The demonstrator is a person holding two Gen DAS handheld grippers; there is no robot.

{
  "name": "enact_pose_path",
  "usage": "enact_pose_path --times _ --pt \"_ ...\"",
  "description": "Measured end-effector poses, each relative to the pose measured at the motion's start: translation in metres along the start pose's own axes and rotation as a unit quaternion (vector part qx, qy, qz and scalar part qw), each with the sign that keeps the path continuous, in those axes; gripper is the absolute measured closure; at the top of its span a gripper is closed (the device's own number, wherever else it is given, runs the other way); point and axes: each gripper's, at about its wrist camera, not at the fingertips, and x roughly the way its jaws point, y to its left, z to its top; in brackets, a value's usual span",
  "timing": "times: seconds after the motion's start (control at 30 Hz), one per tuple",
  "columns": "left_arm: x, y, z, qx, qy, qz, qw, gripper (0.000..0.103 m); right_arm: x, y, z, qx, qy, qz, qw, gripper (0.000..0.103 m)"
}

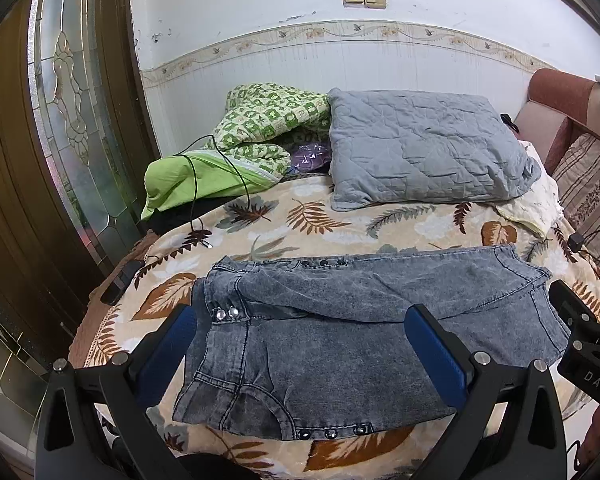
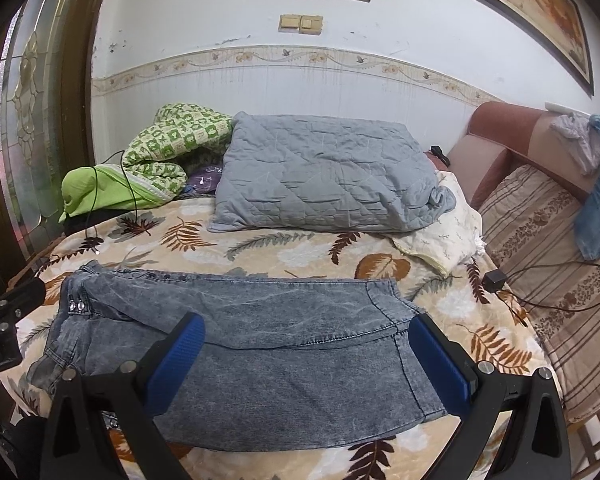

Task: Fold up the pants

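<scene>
Leaf-print bedspread [image 1: 320,216] bears folded stonewashed denim pants [image 1: 340,340]; both tongs [image 1: 300,344] [image 2: 308,360] gape wide, empty.

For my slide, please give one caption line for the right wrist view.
Open right gripper above folded grey jeans on a leaf-print bed cover.

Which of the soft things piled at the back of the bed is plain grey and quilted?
The grey pillow, leaning against the wall in the middle. The green checked quilt to its left is patterned, and the cream cloth at its right corner is pale.
</scene>
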Motion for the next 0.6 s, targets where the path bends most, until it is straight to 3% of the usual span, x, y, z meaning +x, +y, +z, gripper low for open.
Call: enact_pose_path --times 0.6 --pt "-0.002 -0.011 -0.005 0.010 0.000 -0.006 0.9999 0.000 -0.005 -0.014 0.000 0.012 0.000 -0.006 1.000 0.000"
